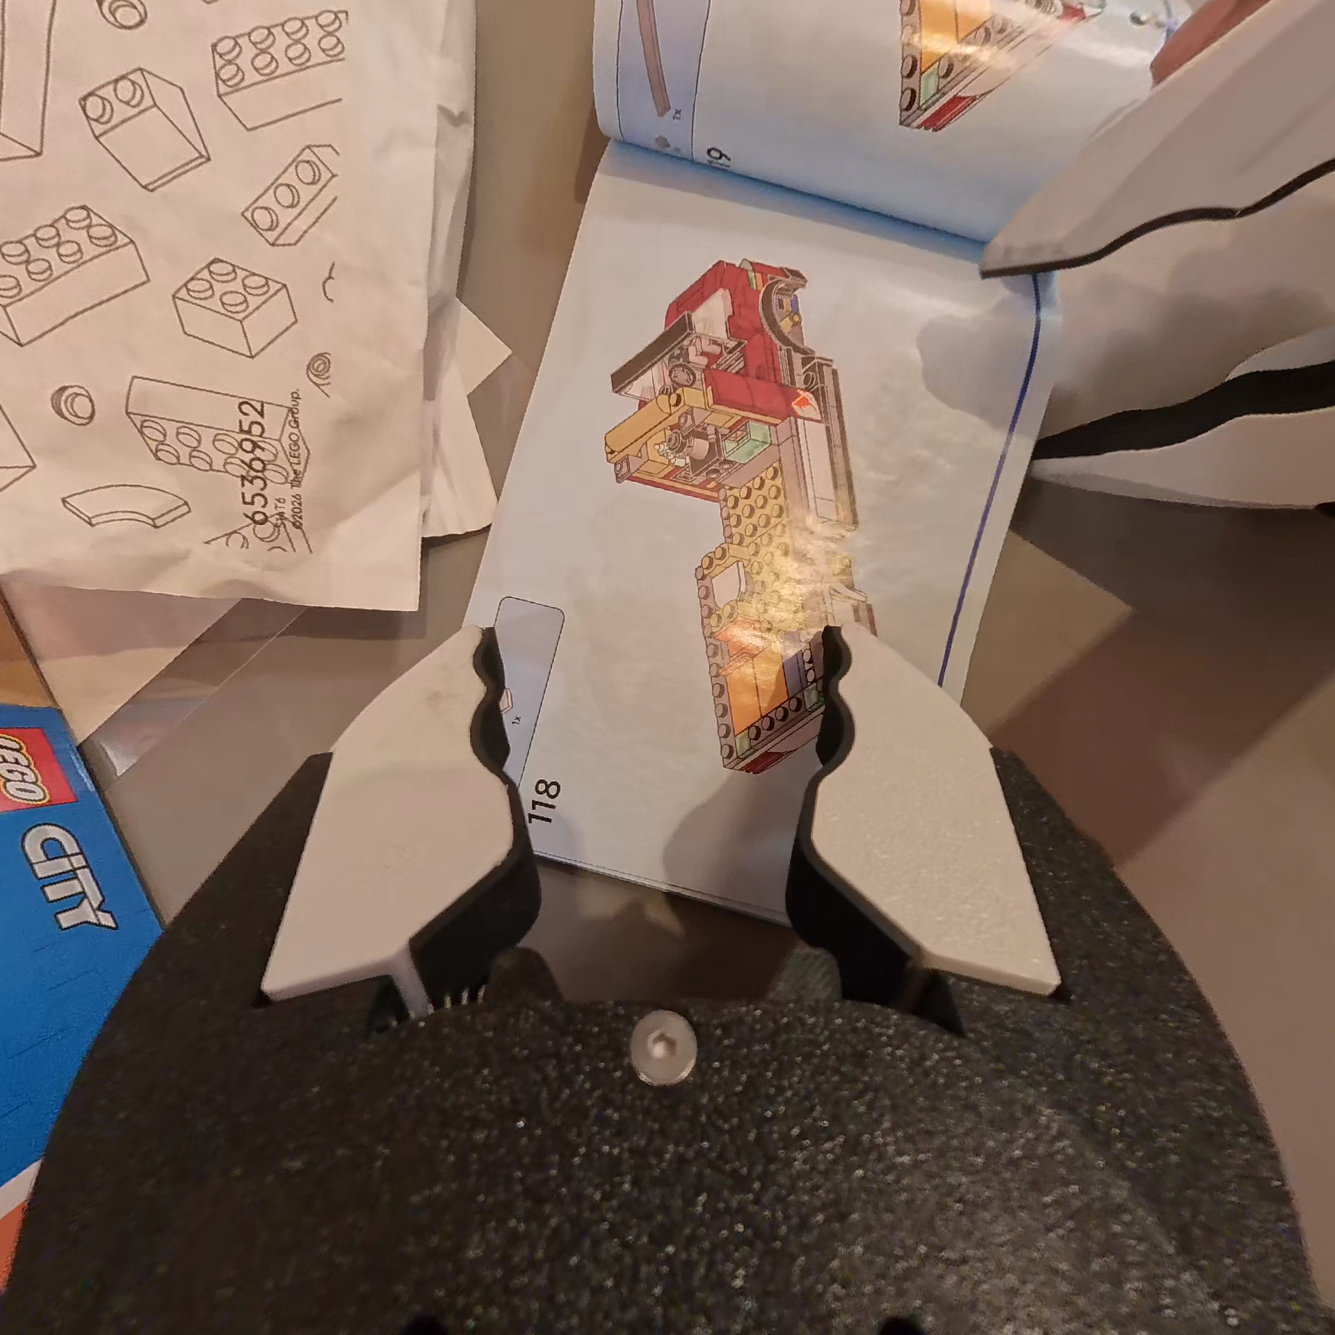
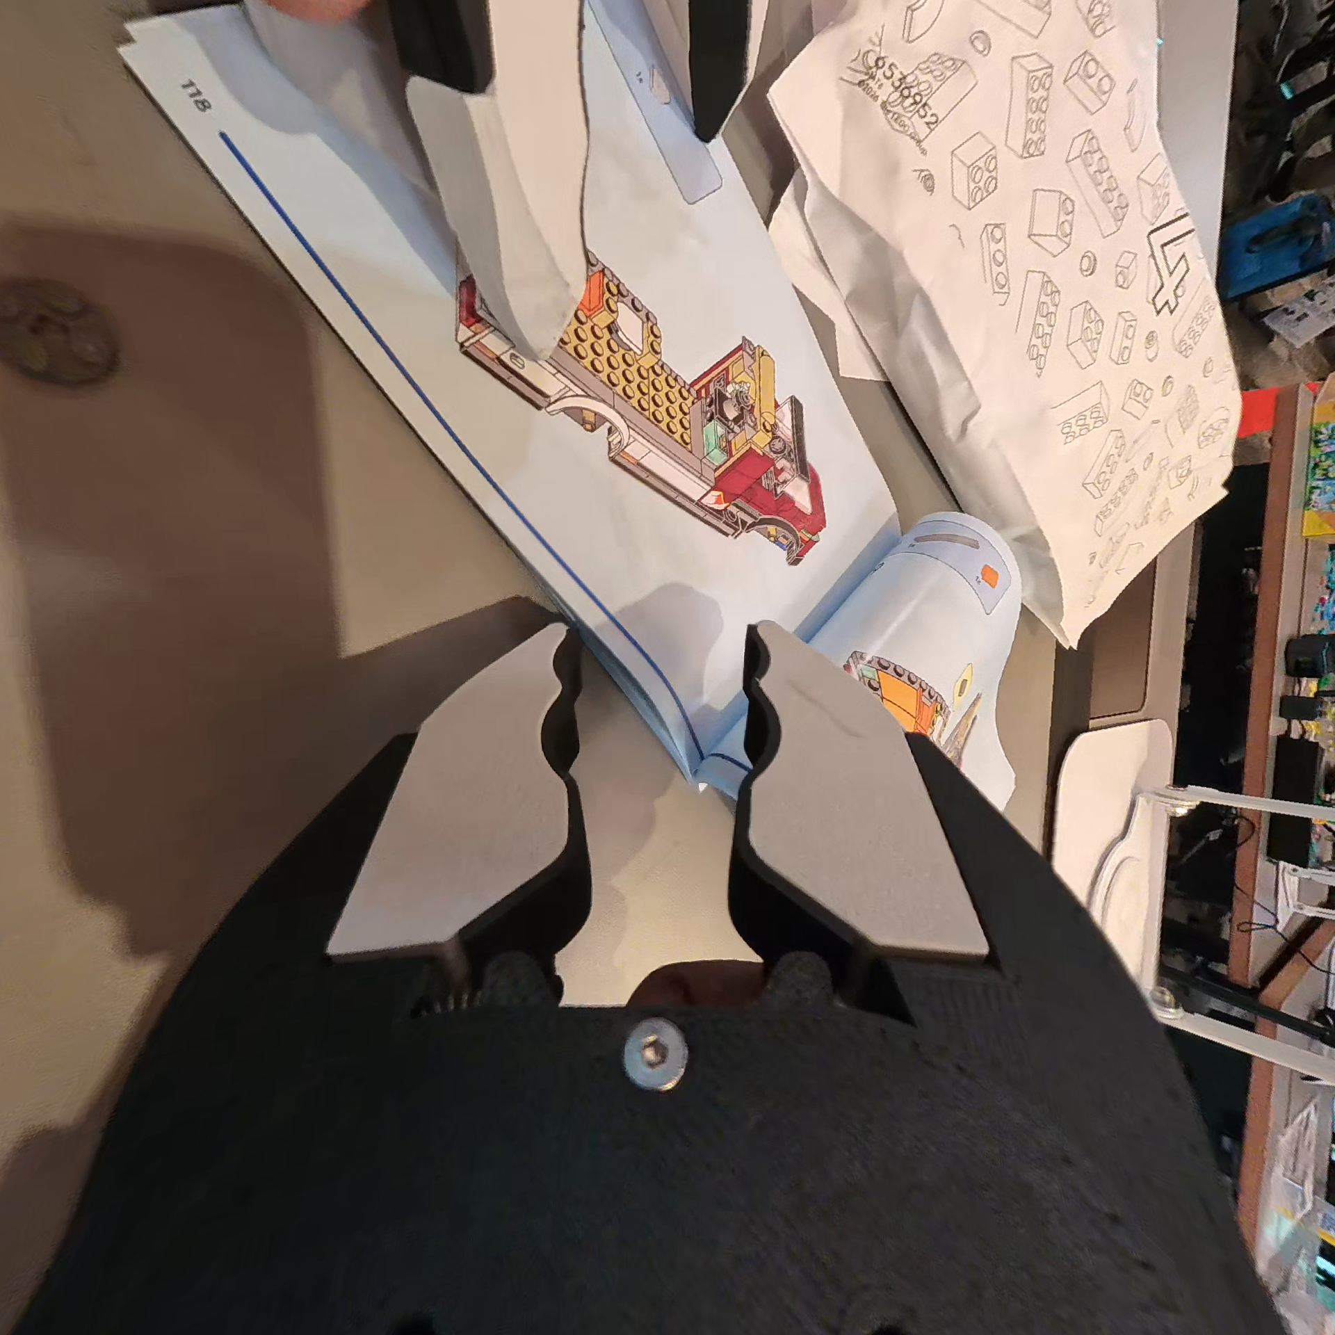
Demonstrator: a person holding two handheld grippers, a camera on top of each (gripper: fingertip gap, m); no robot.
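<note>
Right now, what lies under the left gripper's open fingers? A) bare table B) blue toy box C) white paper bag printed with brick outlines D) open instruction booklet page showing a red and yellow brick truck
D: the left gripper hangs open over the open instruction booklet page; the white paper bag and blue toy box lie off to its left.

Writing that can be read stands on the white paper bag (image 1: 217, 289) beyond the left fingers (image 1: 404, 795), the blue box (image 1: 58, 903) left of them, and the open booklet (image 1: 650, 578) between them.

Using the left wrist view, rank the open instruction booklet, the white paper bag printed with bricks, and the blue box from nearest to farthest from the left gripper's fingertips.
From the left gripper:
1. Open instruction booklet, directly beneath and ahead of the open fingertips.
2. White paper bag, ahead to the left.
3. Blue box, low at the left edge, behind the fingertips; its rank against the bag is close.
</note>
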